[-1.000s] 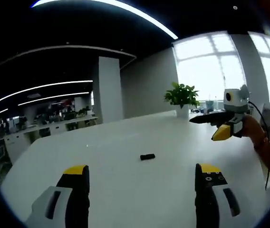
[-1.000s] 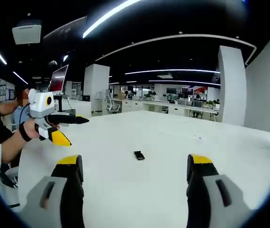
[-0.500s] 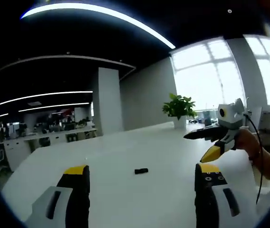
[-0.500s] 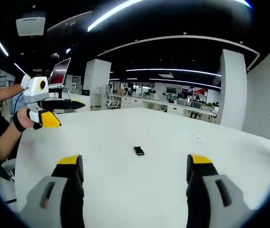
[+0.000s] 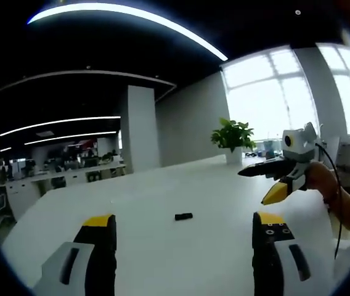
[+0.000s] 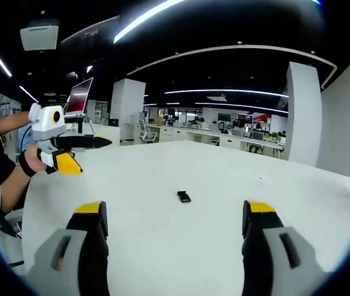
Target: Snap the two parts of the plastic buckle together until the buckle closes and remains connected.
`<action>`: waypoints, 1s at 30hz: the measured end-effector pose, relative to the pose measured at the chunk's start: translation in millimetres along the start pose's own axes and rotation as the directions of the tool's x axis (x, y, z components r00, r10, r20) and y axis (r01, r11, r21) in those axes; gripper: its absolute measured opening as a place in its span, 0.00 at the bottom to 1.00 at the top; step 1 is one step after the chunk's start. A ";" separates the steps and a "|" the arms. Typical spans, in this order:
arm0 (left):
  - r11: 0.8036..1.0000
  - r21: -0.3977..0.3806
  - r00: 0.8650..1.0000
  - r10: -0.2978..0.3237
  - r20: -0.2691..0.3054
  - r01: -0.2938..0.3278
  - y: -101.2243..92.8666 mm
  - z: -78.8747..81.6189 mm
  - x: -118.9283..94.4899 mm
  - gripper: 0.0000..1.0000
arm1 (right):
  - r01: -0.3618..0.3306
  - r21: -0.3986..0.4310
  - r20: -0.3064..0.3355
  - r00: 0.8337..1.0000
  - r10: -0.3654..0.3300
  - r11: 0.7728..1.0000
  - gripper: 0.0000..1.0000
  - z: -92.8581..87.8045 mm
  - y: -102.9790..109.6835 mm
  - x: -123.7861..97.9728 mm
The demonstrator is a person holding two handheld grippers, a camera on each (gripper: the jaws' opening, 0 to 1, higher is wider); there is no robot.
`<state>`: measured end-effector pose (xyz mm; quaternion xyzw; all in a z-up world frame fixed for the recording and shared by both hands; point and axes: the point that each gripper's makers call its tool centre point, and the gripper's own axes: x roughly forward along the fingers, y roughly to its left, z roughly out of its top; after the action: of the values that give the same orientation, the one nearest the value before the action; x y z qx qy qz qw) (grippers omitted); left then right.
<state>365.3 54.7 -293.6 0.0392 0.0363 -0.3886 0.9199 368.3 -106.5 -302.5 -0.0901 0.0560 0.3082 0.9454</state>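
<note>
table [image 5: 162, 246]: white, bare near us | left gripper [image 5: 184, 231]: jaws wide apart, nothing held | right gripper [image 6: 175, 219]: same, nothing held | buckle [image 5: 183, 216]: small, dark, mid-table, ahead of both; we can't tell if 2 parts are joined | step: approach, next we reach in and pinch it

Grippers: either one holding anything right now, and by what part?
Nothing held. The left gripper and the right gripper are both open and empty; the black buckle lies alone on the white table.
</note>
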 end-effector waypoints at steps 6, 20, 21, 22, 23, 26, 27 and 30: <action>1.000 -0.007 1.000 0.001 0.008 -0.001 1.0 1.6 -0.3 0.92 | 0.002 0.000 0.001 1.000 -0.002 1.000 0.90 -0.4 -1.3 -1.3; 1.000 -0.030 1.000 -0.001 0.006 0.001 0.6 -4.5 1.4 0.92 | -0.002 -0.013 -0.023 1.000 0.001 1.000 0.90 -5.5 1.8 0.3; 0.999 -0.033 1.000 0.003 0.014 -0.002 1.4 -3.6 1.5 0.92 | -0.002 -0.014 -0.024 1.000 0.002 1.000 0.90 -6.0 1.8 0.2; 0.999 -0.036 1.000 0.000 0.023 0.001 1.2 -2.6 1.7 0.92 | -0.002 -0.014 -0.021 1.000 0.002 1.000 0.90 -5.9 1.8 0.2; 0.999 -0.041 1.000 -0.003 0.025 0.004 0.6 -2.8 1.9 0.92 | -0.004 -0.011 -0.015 1.000 0.004 1.000 0.90 -5.3 2.1 0.4; 0.999 -0.038 1.000 -0.008 0.012 0.009 -1.5 -5.8 3.7 0.92 | -0.006 -0.010 -0.019 1.000 0.006 1.000 0.90 -6.4 1.7 1.1; 0.999 -0.033 1.000 -0.009 0.008 0.010 -2.4 -7.1 4.1 0.92 | -0.004 -0.012 -0.022 1.000 0.004 1.000 0.90 -6.6 1.3 1.1; 0.999 -0.041 1.000 -0.013 0.011 0.014 -3.1 -7.6 4.2 0.92 | 0.004 -0.012 -0.011 1.000 -0.004 1.000 0.90 -4.4 0.4 -0.2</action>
<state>365.8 50.3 -301.7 0.0180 0.0395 -0.3942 0.9180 367.7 -107.2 -306.8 -0.0977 0.0593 0.3063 0.9450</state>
